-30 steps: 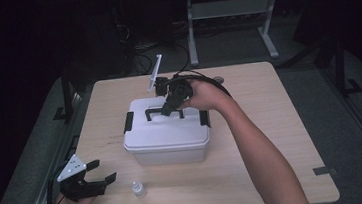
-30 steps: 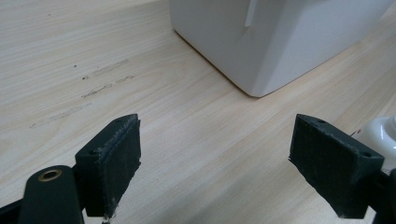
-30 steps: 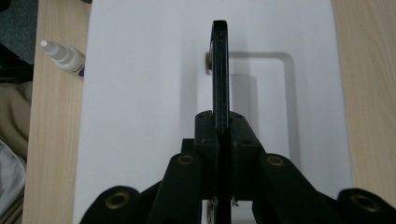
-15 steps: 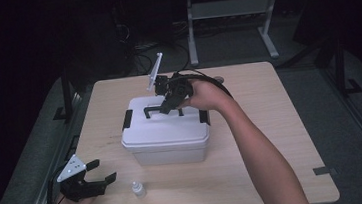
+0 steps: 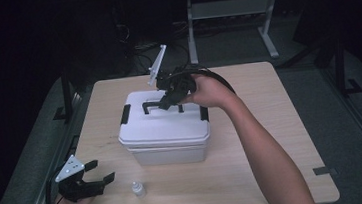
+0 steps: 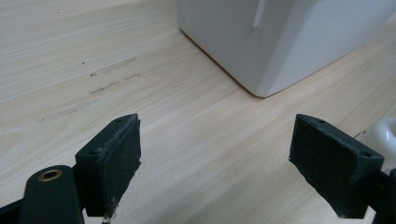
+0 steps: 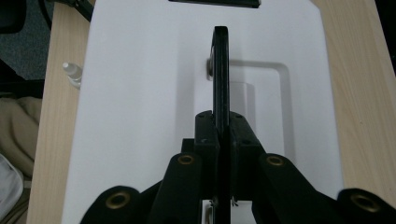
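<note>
White plastic storage box with a lid, black side latches and a black folding handle sits at the middle of my light wooden surface; the lid is on, so I cannot tell what is inside.

Going from the left: my left gripper rests at the near left corner of the surface, its jaws spread wide with nothing but bare wood between them. In the left gripper view a lower corner of the box stands ahead of the jaws, well apart from them.

Just right of that gripper stands a small clear dropper bottle with a white cap, in front of the box and apart from it.

Further right, my right gripper comes in over the lid. In the right gripper view its jaws are pinched tight on the raised black handle, which stands edge-on above the white lid.
</note>
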